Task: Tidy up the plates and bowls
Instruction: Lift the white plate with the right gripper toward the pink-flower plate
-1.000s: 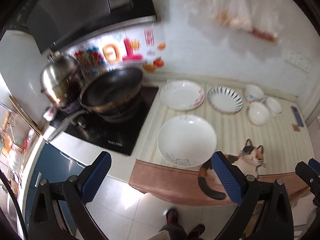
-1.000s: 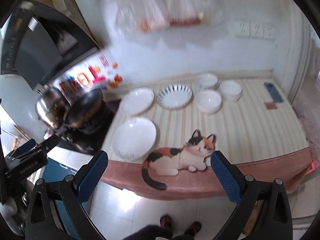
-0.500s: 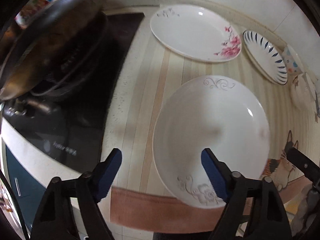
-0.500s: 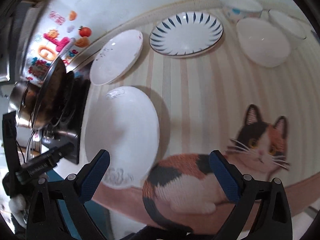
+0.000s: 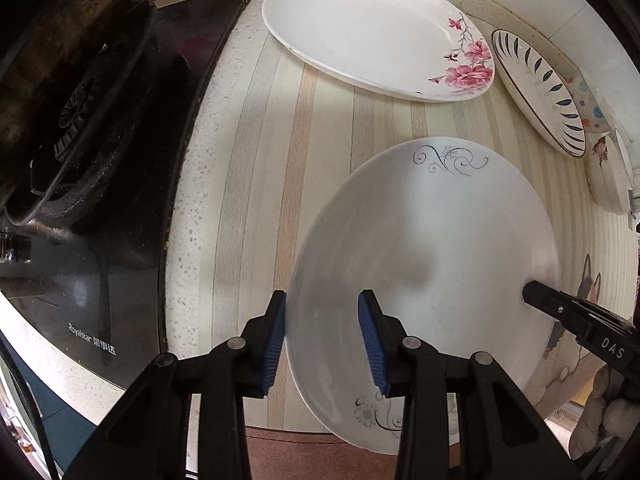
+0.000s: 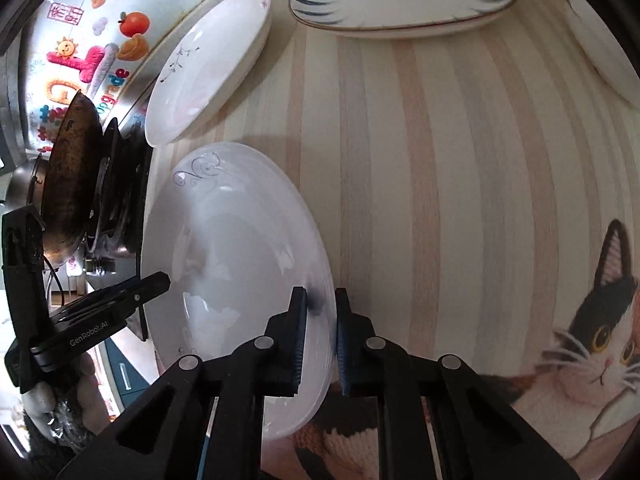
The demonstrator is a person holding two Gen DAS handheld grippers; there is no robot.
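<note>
Grip status first: my left gripper straddles the left rim of the scroll-pattern plate, one blue pad outside the rim and one over the plate's inner face, but a gap shows at the inner pad, so I cannot tell whether it is clamped. My right gripper has its pads closed tight on the opposite, right rim of the same plate. Plate sits at the front edge of the bench, on the striped mat, just beside the black cooktop to its left. Whether it is touching the mat or held clear, I cannot tell.

Toward the back edge lie the pink-flower plate and, to its right, the blue-leaf plate. Further right, partly cut off, are a dotted bowl and a white bowl. A dark wok stands on the cooktop. The cat print on the mat lies right of the held plate.
</note>
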